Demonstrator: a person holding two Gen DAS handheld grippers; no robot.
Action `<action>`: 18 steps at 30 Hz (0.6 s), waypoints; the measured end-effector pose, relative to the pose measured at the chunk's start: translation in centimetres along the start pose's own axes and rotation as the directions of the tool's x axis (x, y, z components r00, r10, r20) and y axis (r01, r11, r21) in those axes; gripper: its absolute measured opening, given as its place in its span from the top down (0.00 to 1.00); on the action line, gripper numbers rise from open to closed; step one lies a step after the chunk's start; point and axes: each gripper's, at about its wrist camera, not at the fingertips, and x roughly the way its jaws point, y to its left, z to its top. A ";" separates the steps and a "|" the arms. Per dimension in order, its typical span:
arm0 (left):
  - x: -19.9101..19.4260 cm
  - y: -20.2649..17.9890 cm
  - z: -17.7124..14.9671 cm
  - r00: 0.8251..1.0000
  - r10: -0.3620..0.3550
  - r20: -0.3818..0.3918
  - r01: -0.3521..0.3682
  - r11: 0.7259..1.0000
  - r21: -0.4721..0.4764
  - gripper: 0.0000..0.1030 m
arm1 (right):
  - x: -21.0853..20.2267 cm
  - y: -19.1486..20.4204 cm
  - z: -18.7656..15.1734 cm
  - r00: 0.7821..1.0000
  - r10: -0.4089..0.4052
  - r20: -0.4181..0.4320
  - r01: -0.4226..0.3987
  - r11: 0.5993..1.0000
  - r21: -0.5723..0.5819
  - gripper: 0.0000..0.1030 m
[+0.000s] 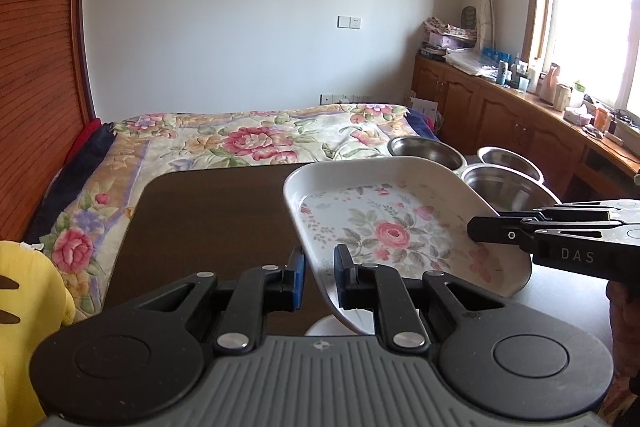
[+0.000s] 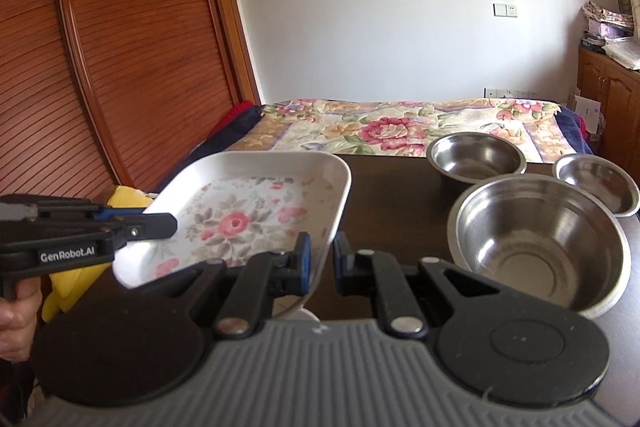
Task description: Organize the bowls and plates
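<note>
My left gripper point(image 1: 319, 277) and right gripper point(image 2: 320, 259) both clamp floral tray point(image 2: 256, 211) by opposite rims, tilted above table point(image 1: 216, 211). Three steel bowls point(image 2: 540, 247) at 2 o'clock.

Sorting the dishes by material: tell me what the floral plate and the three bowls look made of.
Floral plate: likely melamine or glazed ceramic; glossy white rim, printed roses. I can't tell which. Three bowls: stainless steel, by the silvery, mirror-like reflective insides and thin rolled rims.
</note>
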 end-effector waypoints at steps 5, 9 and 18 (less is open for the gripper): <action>-0.4 -0.4 -0.9 1.000 -0.002 -0.008 0.002 1.000 0.012 0.84 | -0.5 -0.1 -1.2 1.000 0.010 0.000 -0.010 1.000 0.001 0.87; -0.5 -0.4 -1.9 1.000 -0.008 -0.018 0.008 1.000 0.006 0.84 | -0.9 -0.4 -2.3 1.000 0.026 -0.007 -0.026 1.000 0.009 0.87; -1.0 -0.1 -4.0 1.000 -0.014 -0.022 0.013 0.999 -0.038 0.84 | -1.8 0.5 -4.4 0.999 0.040 -0.021 -0.040 0.999 -0.017 0.87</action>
